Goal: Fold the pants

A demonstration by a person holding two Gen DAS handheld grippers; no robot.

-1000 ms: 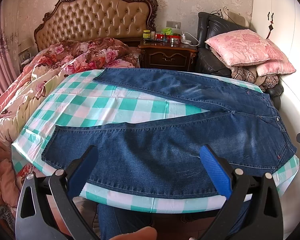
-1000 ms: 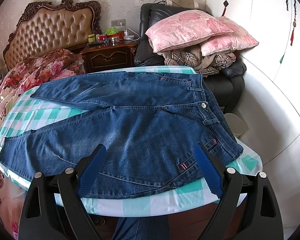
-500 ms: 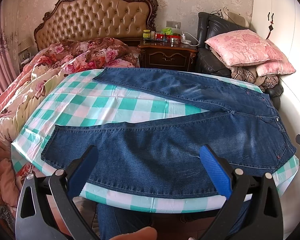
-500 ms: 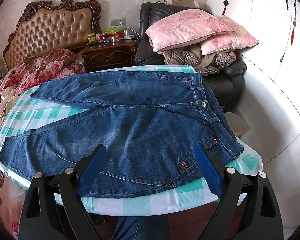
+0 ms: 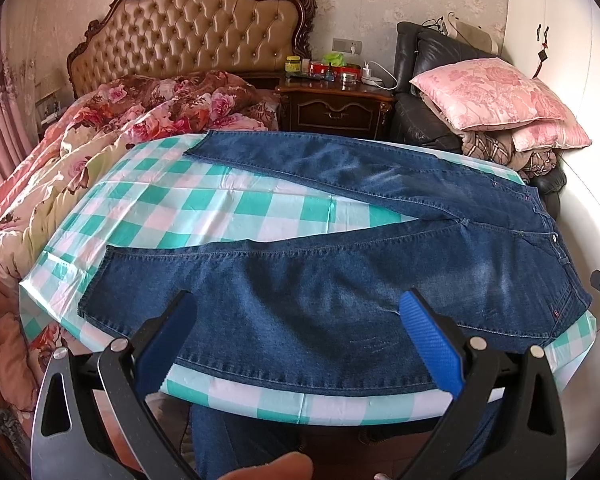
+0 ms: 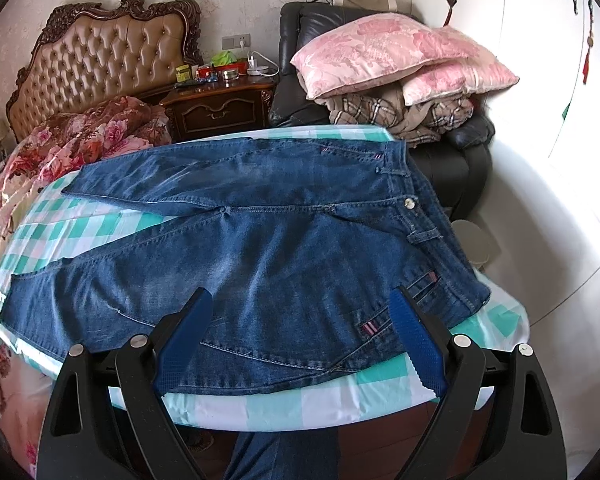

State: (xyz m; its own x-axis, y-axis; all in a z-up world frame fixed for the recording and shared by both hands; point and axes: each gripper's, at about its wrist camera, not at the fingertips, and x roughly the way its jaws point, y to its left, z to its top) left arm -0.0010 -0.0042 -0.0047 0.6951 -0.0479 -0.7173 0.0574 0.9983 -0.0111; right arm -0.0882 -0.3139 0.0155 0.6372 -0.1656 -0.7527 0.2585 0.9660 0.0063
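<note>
fingers (image 5: 430, 344): both pairs spread, empty | jeans (image 5: 340, 280): flat, long axis left-right, waist right, legs left

We can't read the small items on the nightstand (image 5: 336, 98), and the table's (image 6: 300, 404) near edge hides our legs.

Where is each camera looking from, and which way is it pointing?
Left wrist: sits on the left gripper, looking down over the jeans' leg end towards the headboard; open blue fingers and a fingertip show.
Right wrist: sits on the right gripper, looking down over the waistband end of the jeans towards the pink pillows; open fingers show.
Shared: jeans, checked cloth, nightstand.
</note>
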